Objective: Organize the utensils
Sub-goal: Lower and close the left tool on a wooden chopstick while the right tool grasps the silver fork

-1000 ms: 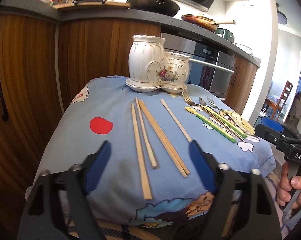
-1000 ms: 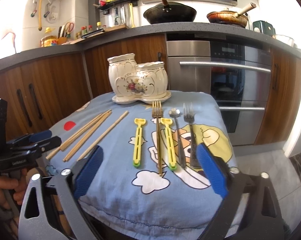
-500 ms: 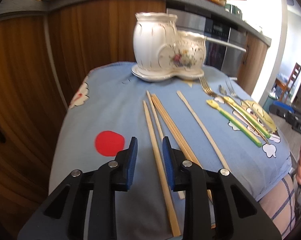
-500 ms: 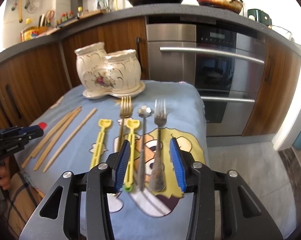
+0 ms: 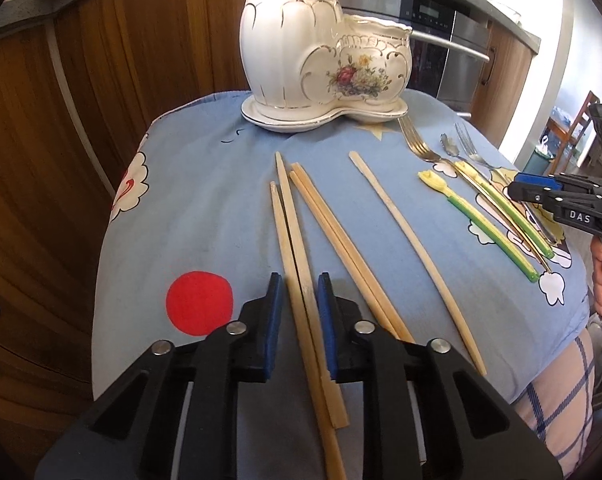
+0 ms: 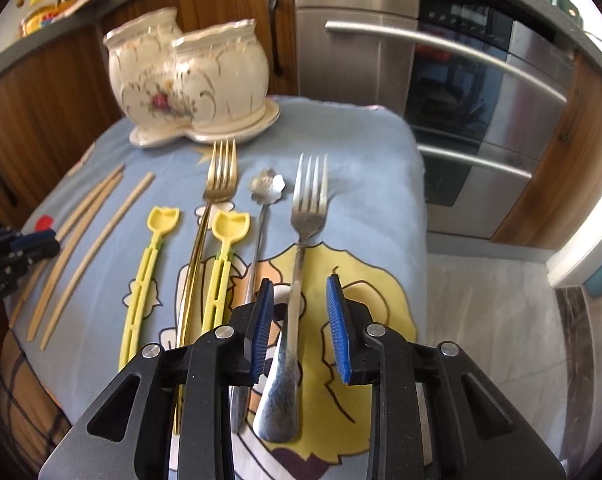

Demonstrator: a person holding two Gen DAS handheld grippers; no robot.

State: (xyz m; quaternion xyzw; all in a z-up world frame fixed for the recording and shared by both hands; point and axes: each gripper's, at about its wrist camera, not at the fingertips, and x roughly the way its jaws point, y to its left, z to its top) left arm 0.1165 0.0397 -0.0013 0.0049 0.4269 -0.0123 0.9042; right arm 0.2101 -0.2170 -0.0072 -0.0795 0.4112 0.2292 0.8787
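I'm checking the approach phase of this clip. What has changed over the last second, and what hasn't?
Both grippers came in low over the cloth with fingers closing. The left gripper now straddles the two leftmost chopsticks; the right gripper straddles the silver fork handle. The pads don't visibly press on either yet. The utensils and ceramic holder lie as before.

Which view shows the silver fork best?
The right wrist view: the silver fork lies whole between the closing right gripper. The left wrist view shows only its tines; the gripper hides the handle.
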